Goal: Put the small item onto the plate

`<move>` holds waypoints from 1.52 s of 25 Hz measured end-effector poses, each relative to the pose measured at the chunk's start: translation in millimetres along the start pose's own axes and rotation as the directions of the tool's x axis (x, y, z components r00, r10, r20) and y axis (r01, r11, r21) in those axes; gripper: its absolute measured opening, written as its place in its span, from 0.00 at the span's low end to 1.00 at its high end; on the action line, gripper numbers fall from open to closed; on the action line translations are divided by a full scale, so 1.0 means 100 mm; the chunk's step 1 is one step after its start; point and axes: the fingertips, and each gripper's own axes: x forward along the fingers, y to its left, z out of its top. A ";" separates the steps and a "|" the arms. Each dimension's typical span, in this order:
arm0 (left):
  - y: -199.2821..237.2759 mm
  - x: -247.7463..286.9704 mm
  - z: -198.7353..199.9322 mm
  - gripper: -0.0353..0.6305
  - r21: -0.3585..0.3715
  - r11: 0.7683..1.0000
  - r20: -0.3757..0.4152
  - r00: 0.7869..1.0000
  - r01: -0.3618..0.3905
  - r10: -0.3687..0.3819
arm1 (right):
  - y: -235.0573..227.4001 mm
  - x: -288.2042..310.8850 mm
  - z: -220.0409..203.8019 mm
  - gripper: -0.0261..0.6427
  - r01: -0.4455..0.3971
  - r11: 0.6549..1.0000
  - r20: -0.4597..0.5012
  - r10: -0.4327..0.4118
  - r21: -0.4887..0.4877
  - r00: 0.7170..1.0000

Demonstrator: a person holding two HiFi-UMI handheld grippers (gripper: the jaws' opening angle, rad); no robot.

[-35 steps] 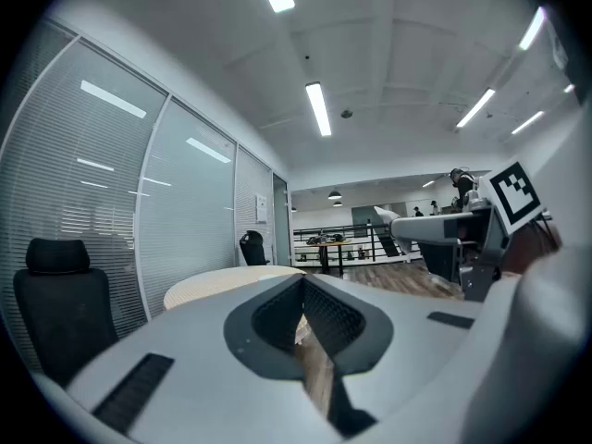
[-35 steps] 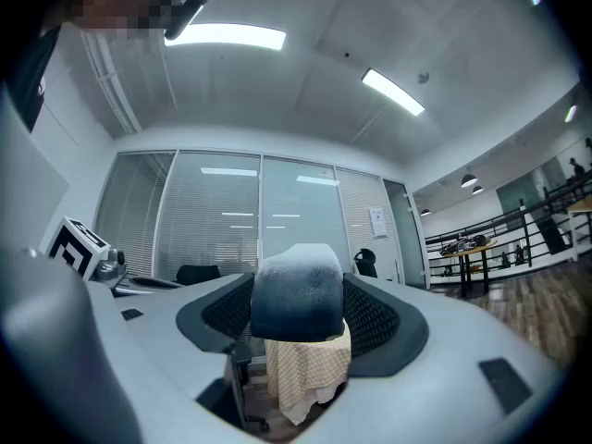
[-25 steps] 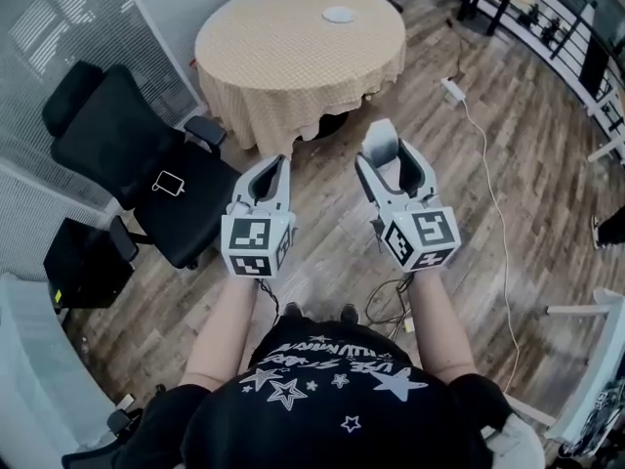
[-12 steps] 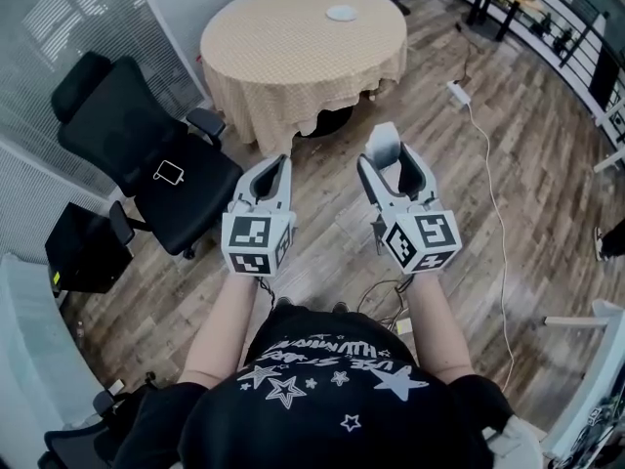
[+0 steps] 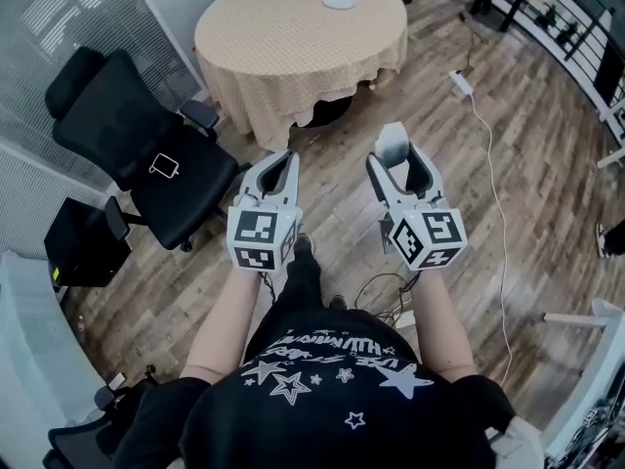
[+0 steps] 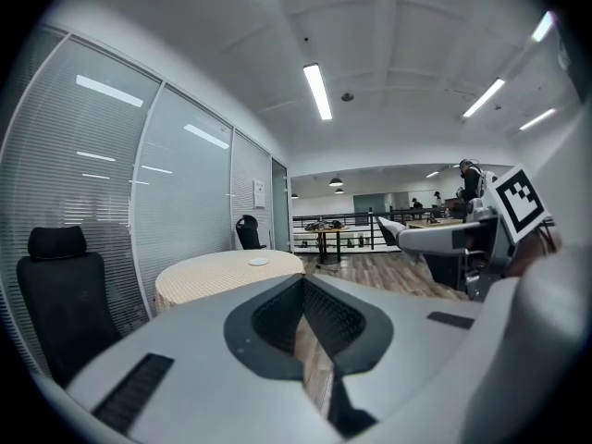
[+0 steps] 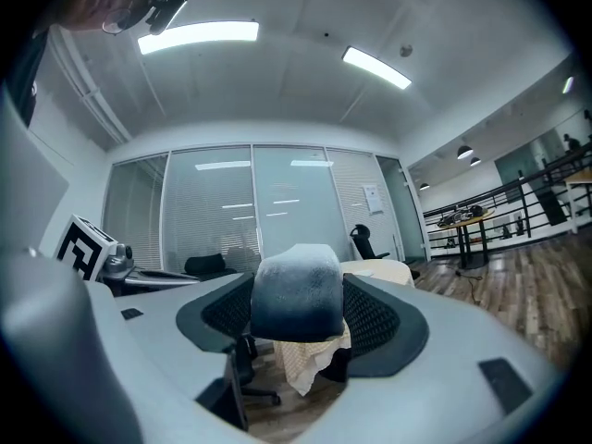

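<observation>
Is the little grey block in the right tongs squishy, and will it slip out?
Probably soft and light: the block has a fuzzy, foam-like surface and rounded corners. The right tongs pinch it from both sides, so it likely won't slip. Its sides look flat, so it shouldn't roll on the plate.

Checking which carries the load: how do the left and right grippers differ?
The left gripper has jaws together; the right gripper has them wedged apart. The left gripper holds nothing; the right gripper clamps a small pale block. Both hover over wooden floor, short of the table.
</observation>
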 end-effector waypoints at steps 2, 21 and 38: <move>0.04 0.15 -0.02 0.05 0.001 1.000 0.001 1.000 0.015 -0.015 | -0.08 0.10 -0.04 0.49 0.009 1.000 -0.011 -0.009 -0.003 1.000; 1.14 2.01 0.03 0.05 -0.025 0.987 -0.006 0.987 0.159 -0.159 | -0.70 1.94 0.07 0.49 0.114 0.992 -0.044 -0.116 -0.046 0.992; 1.27 2.78 -0.09 0.05 -0.040 0.976 -0.043 0.975 0.215 -0.216 | -1.24 2.39 0.04 0.49 0.191 0.982 -0.059 -0.191 -0.018 0.980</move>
